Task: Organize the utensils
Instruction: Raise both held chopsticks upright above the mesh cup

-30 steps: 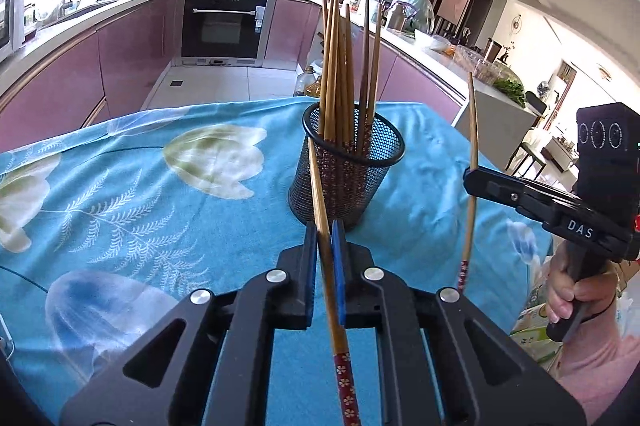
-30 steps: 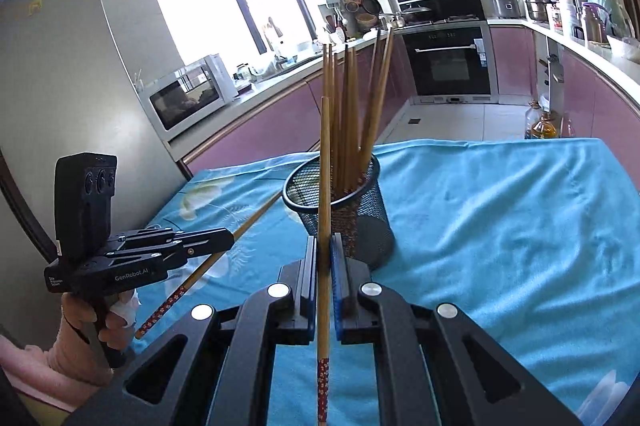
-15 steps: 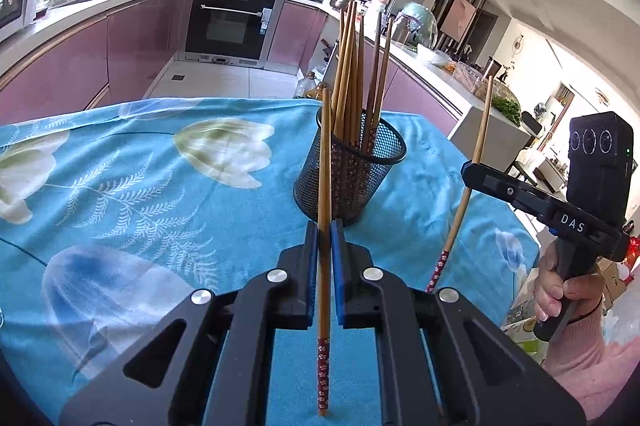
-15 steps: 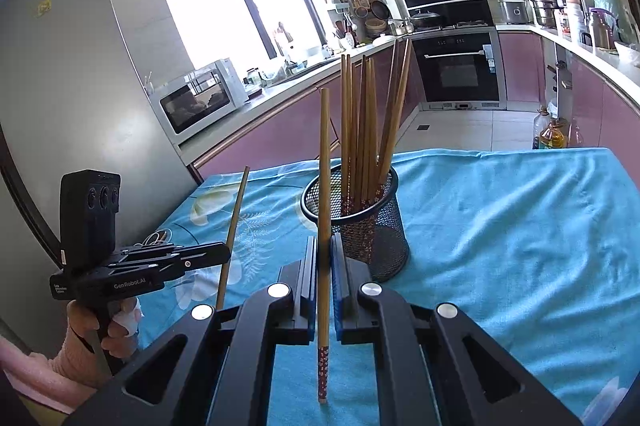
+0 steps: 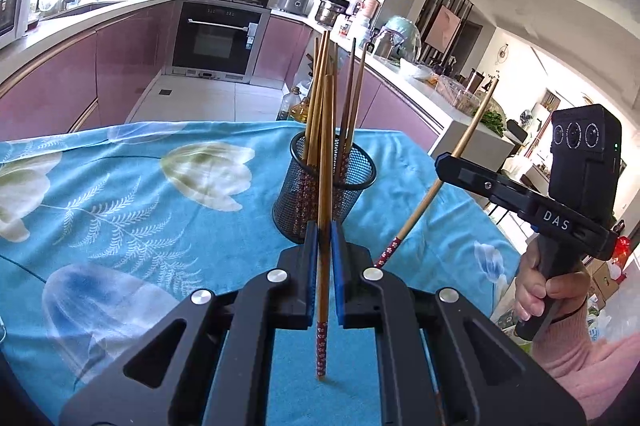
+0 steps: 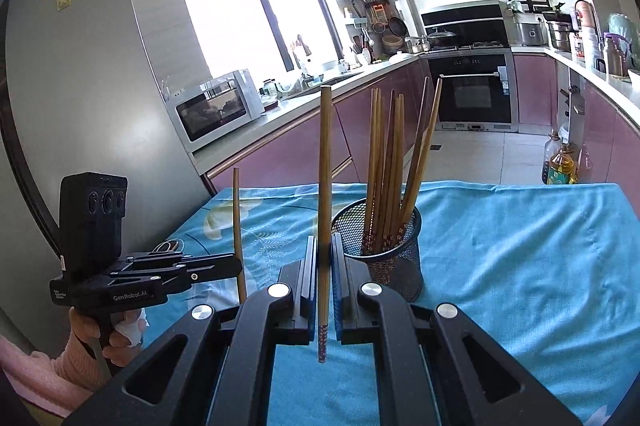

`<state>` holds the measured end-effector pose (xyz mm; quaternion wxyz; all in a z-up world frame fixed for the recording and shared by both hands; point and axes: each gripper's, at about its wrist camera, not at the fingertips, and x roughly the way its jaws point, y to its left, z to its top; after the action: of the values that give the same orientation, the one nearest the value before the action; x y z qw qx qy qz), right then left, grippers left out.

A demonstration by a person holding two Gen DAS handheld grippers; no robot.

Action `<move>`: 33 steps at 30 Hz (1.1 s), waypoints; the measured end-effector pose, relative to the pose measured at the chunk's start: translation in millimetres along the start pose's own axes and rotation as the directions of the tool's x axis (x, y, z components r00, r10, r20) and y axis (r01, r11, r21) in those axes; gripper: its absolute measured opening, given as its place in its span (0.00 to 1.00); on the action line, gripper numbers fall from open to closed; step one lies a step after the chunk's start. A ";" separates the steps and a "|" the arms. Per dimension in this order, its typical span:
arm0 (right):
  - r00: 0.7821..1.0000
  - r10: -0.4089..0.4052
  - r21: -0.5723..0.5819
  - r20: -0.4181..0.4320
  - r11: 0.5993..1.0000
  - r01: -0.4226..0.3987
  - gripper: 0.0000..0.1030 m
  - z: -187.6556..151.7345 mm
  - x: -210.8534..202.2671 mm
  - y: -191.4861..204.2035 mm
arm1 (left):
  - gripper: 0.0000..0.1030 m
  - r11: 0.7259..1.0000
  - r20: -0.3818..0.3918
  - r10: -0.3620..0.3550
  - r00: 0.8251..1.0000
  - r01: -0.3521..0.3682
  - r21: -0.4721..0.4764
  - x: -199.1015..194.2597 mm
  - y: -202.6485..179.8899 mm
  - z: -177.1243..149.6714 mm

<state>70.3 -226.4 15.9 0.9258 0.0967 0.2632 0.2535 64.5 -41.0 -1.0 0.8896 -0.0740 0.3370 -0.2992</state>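
A black mesh holder (image 5: 325,186) stands on the blue cloth and holds several wooden chopsticks (image 5: 320,98); it also shows in the right wrist view (image 6: 386,246). My left gripper (image 5: 324,230) is shut on a chopstick (image 5: 326,162), held upright just in front of the holder. My right gripper (image 6: 324,246) is shut on another chopstick (image 6: 325,166), upright, left of the holder. The right gripper also shows in the left wrist view (image 5: 442,162), to the right of the holder, its chopstick (image 5: 466,138) tilted. The left gripper also shows in the right wrist view (image 6: 236,264).
The table wears a blue floral cloth (image 5: 120,194). Its right edge (image 5: 480,210) is close to the holder. Kitchen counters, an oven (image 5: 216,42) and a microwave (image 6: 216,108) lie beyond the table.
Both grippers have risen and tipped their chopsticks upright. The left chopstick, slanted a second ago, now stands vertical. The holder looks farther below and the right gripper has drawn nearer to it.
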 end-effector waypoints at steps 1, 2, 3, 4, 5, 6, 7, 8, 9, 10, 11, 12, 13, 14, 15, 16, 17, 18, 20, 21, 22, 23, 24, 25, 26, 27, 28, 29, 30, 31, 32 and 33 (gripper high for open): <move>1.000 0.004 -0.001 0.001 1.000 -0.004 0.06 1.4 0.9 -0.4 | 0.07 1.000 0.002 -0.002 1.000 0.002 0.001 -0.6 -0.7 0.4; 1.000 0.007 0.000 0.001 1.000 -0.007 0.06 2.4 2.0 -0.4 | 0.07 1.000 0.003 -0.003 1.000 0.003 0.003 -0.8 -1.6 0.2; 1.000 0.009 0.001 0.003 1.000 -0.009 0.06 3.7 2.7 0.2 | 0.07 1.000 0.003 -0.007 1.000 0.007 0.004 -1.1 -2.5 0.0; 1.000 0.014 0.001 0.006 1.000 -0.014 0.06 4.1 4.0 0.7 | 0.07 1.000 0.002 -0.012 1.000 0.012 0.007 -1.2 -3.5 -0.6; 1.000 0.023 0.002 0.006 1.000 -0.023 0.06 4.5 5.5 1.3 | 0.07 1.000 0.000 -0.016 1.000 0.016 0.010 -1.2 -4.3 -1.1; 0.999 0.033 0.005 0.006 0.999 -0.033 0.06 5.1 7.8 1.7 | 0.07 1.000 -0.003 -0.021 1.000 0.021 0.012 -0.8 -5.1 -2.0; 0.999 0.040 0.007 0.006 0.999 -0.040 0.06 5.3 9.3 2.2 | 0.07 1.000 -0.006 -0.025 1.000 0.025 0.013 -0.3 -5.7 -2.6; 0.999 0.049 0.009 0.004 0.999 -0.049 0.06 5.5 11.4 3.4 | 0.07 0.999 -0.011 -0.033 0.999 0.033 0.013 0.5 -5.8 -3.3; 0.998 0.057 0.010 0.000 0.998 -0.057 0.06 5.8 14.6 5.1 | 0.07 0.999 -0.014 -0.039 0.999 0.039 0.014 0.8 -6.8 -4.0; 0.998 0.060 0.007 -0.001 0.998 -0.060 0.06 6.0 16.3 6.8 | 0.07 0.999 -0.018 -0.039 0.999 0.039 0.019 1.2 -7.9 -5.2; 0.998 0.062 0.001 -0.002 0.998 -0.062 0.06 6.5 17.9 8.7 | 0.07 0.999 -0.022 -0.039 0.999 0.040 0.022 1.4 -9.1 -6.2; 0.998 0.066 -0.002 -0.005 0.998 -0.066 0.06 6.3 19.5 10.4 | 0.07 0.999 -0.026 -0.043 0.999 0.044 0.023 2.1 -9.6 -7.0; 0.997 0.072 -0.002 -0.009 0.997 -0.072 0.06 6.5 21.5 11.7 | 0.07 0.999 -0.030 -0.046 0.998 0.047 0.023 3.0 -9.8 -7.5; 0.997 0.075 -0.003 -0.013 0.997 -0.075 0.06 7.1 23.6 13.4 | 0.07 0.998 -0.033 -0.049 0.998 0.049 0.025 3.5 -10.7 -7.9; 0.997 0.079 -0.005 -0.017 0.997 -0.079 0.06 7.0 24.9 14.6 | 0.07 0.998 -0.035 -0.052 0.998 0.053 0.028 4.0 -11.6 -8.2; 0.996 0.083 -0.006 -0.021 0.996 -0.084 0.06 7.4 26.7 15.7 | 0.07 0.998 -0.038 -0.059 0.998 0.060 0.029 4.6 -12.4 -8.5; 0.996 0.088 -0.004 -0.025 0.996 -0.088 0.06 7.7 28.7 16.0 | 0.07 0.997 -0.041 -0.067 0.997 0.068 0.032 5.3 -13.7 -9.1; 0.995 0.092 -0.002 -0.029 0.996 -0.093 0.06 7.4 30.7 16.0 | 0.07 0.996 -0.045 -0.075 0.996 0.077 0.037 6.2 -15.5 -9.9; 0.994 0.103 0.006 -0.039 0.995 -0.103 0.06 5.3 35.6 14.9 | 0.07 0.995 -0.055 -0.089 0.994 0.092 0.045 9.3 -17.9 -11.4; 0.993 0.108 0.014 -0.044 0.994 -0.107 0.06 4.0 38.0 13.5 | 0.07 0.994 -0.062 -0.095 0.994 0.098 0.049 11.2 -19.2 -12.2; 0.992 0.111 0.022 -0.051 0.994 -0.110 0.06 2.7 40.1 13.2 | 0.07 0.993 -0.068 -0.100 0.993 0.104 0.052 13.0 -20.6 -13.4; 0.991 0.116 0.033 -0.060 0.993 -0.114 0.06 0.7 43.0 11.2 | 0.07 0.993 -0.073 -0.104 0.992 0.108 0.054 14.5 -21.7 -14.1; 0.990 0.122 0.044 -0.067 0.992 -0.119 0.06 -1.5 45.0 9.7 | 0.07 0.992 -0.077 -0.106 0.991 0.111 0.055 15.8 -22.4 -15.0; 0.989 0.128 0.050 -0.072 0.991 -0.125 0.06 -3.8 45.7 9.4 | 0.07 0.992 -0.082 -0.108 0.991 0.112 0.056 17.2 -22.7 -15.8; 0.989 0.130 0.056 -0.077 0.991 -0.126 0.06 -6.2 46.7 9.4 | 0.07 0.992 -0.085 -0.108 0.991 0.113 0.056 18.7 -22.7 -16.3; 0.988 0.130 0.058 -0.081 0.990 -0.126 0.06 -8.0 47.3 10.3 | 0.07 0.992 -0.089 -0.106 0.990 0.111 0.056 20.1 -22.9 -16.8; 0.989 0.126 0.057 -0.082 0.991 -0.121 0.06 -9.4 47.3 11.2 | 0.07 0.992 -0.092 -0.106 0.990 0.111 0.056 20.9 -23.1 -17.3; 0.989 0.125 0.055 -0.081 0.991 -0.121 0.06 -10.3 46.3 11.5 | 0.07 0.992 -0.094 -0.107 0.990 0.112 0.055 22.1 -23.0 -17.4; 0.989 0.128 0.058 -0.079 0.991 -0.124 0.06 -10.9 45.7 11.7 | 0.07 0.992 -0.094 -0.108 0.990 0.114 0.056 22.8 -22.9 -17.3; 0.988 0.132 0.060 -0.080 0.990 -0.127 0.06 -11.2 45.6 11.6 | 0.07 0.992 -0.095 -0.109 0.989 0.115 0.057 23.2 -22.9 -17.0; 0.988 0.135 0.061 -0.081 0.990 -0.130 0.06 -11.7 45.7 11.4 | 0.07 0.992 -0.095 -0.111 0.989 0.116 0.058 23.2 -23.7 -17.0; 0.987 0.140 0.062 -0.080 0.989 -0.135 0.06 -12.6 45.9 11.2 | 0.07 0.991 -0.096 -0.111 0.989 0.117 0.060 23.5 -24.6 -17.0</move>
<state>92.4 -192.4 -11.3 0.8910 0.1302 0.3017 0.3132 55.6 -73.4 -18.8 0.8564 -0.0500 0.3631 -0.3636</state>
